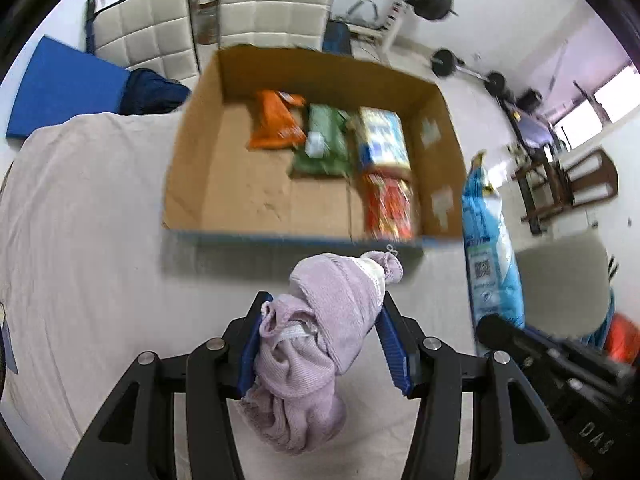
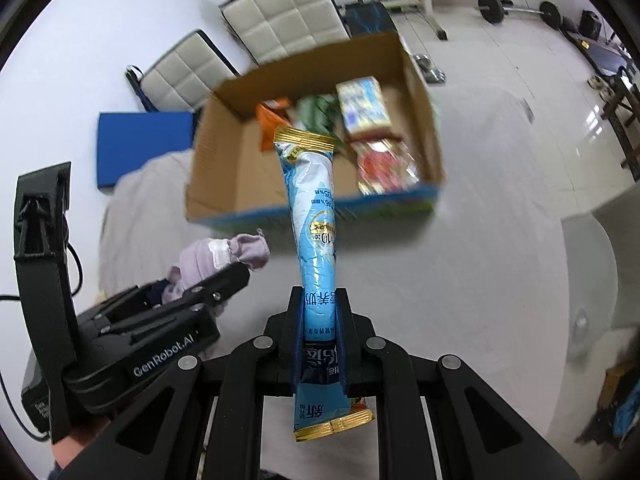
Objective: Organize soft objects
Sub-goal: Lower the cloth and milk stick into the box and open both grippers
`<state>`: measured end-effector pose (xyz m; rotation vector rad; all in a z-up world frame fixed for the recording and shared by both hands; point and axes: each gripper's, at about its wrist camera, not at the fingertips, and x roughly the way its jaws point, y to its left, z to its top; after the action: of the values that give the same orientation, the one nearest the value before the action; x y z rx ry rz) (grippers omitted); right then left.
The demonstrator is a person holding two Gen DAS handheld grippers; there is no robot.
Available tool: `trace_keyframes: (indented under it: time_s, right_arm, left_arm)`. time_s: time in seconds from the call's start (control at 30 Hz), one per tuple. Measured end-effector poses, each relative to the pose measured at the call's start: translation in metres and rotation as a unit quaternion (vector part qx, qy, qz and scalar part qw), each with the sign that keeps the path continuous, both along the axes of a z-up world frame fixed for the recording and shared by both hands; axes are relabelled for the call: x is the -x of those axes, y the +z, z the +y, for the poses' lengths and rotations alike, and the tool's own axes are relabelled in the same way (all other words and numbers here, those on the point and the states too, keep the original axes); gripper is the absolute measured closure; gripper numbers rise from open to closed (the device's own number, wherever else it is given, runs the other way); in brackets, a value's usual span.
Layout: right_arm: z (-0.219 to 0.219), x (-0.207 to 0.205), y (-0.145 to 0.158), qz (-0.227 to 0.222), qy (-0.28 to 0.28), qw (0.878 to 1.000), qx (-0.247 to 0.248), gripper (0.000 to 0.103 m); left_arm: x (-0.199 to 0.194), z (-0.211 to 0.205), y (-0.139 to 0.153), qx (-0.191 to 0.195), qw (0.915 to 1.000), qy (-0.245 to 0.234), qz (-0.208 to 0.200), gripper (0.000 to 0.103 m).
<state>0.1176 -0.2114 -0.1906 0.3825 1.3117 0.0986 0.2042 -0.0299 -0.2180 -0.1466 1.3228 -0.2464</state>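
The left tool pinches a bunched lilac cloth and the right tool pinches a light-blue pouch near its lower end; both are held in the air short of the cardboard box. The cloth hangs loosely and may snag the near box rim. The long pouch may pivot in the grip and land on the packets already inside.

the left gripper body carries "genrobot.ai". the right gripper body shows "das". the blue pouch shows "10" and chinese print.
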Motion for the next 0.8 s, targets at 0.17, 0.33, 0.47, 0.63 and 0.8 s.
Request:
trace_keyframes:
  time_s: [0.17,0.33,0.47,0.63,0.8]
  right_arm:
    - [0.018,-0.042,-0.019,0.000,-0.045,0.999,-0.024,0.088]
    - [0.021,-0.082,-0.062,0.019,-0.114,0.993,-0.040,0.088]
    - [0.020,-0.101,-0.088,0.017,-0.150,0.988,-0.031,0.088]
    - [0.020,-0.121,-0.119,0.024,-0.175,0.984,-0.031,0.088]
    - [0.022,-0.136,-0.137,0.029,-0.185,0.982,-0.030,0.088]
  left_arm:
    - [-0.055,0.027,-0.010,0.007,0.9990,0.042,0.009,0.054]
    - [-0.093,0.041,-0.026,-0.003,0.9979,0.060,0.024,0.054]
    - [-0.115,0.041,-0.049,-0.018,0.9975,0.053,0.043,0.054]
    - [-0.131,0.040,-0.077,-0.022,0.9958,0.051,0.073,0.054]
    - [-0.139,0.037,-0.096,-0.019,0.9942,0.044,0.096,0.054]
